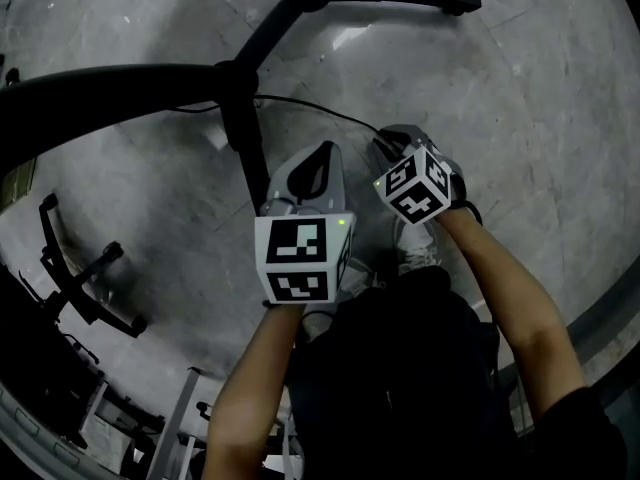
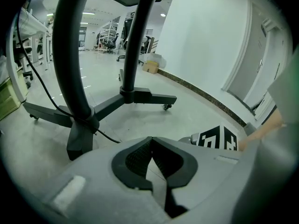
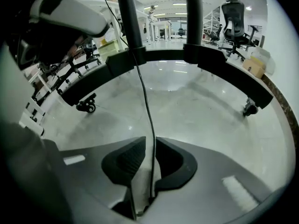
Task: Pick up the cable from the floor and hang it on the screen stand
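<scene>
My left gripper (image 2: 150, 143) was closed and empty, near the stand (image 2: 133, 55). My right gripper (image 3: 148, 146) stood narrowly apart, and the cable (image 3: 145, 101) ran from the stand into its gap. I couldn't tell whether the pads touched it.

1. The left gripper (image 2: 151, 139) fills 6 o'clock, jaws closed tip to tip with nothing between them.
2. The screen stand (image 2: 135, 93) rises at 12 o'clock, and the cable (image 2: 106, 136) trails across the floor at 8 o'clock.
3. A marker cube (image 2: 218, 138) shows at 4 o'clock.
</scene>
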A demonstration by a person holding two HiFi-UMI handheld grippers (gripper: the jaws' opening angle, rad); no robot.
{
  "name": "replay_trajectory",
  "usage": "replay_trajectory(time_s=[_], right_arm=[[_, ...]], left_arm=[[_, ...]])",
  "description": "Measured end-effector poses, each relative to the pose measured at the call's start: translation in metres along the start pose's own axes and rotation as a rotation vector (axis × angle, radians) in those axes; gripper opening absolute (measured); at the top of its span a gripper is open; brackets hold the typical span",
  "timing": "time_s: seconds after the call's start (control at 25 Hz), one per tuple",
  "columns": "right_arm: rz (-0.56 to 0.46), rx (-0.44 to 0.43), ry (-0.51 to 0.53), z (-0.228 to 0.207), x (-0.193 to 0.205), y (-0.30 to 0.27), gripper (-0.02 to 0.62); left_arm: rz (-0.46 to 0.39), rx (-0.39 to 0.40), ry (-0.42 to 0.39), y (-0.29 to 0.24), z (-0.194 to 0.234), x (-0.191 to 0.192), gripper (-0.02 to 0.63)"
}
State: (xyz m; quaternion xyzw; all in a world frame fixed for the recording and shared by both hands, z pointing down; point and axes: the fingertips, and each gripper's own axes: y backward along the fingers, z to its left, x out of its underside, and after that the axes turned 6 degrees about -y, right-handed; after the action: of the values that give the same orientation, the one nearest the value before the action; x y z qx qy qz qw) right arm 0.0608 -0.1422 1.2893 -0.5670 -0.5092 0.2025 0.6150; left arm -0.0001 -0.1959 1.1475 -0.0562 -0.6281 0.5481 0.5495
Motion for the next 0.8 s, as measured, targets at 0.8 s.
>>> replay_trajectory(time_s=[0.8], right_arm=[[0.139,-0.012,0.058,-0.006,0.005,-0.046,0.020]], left_arm=[[-0.009,-0.017,-0.042,-0.014,0.026,0.001,0.002]])
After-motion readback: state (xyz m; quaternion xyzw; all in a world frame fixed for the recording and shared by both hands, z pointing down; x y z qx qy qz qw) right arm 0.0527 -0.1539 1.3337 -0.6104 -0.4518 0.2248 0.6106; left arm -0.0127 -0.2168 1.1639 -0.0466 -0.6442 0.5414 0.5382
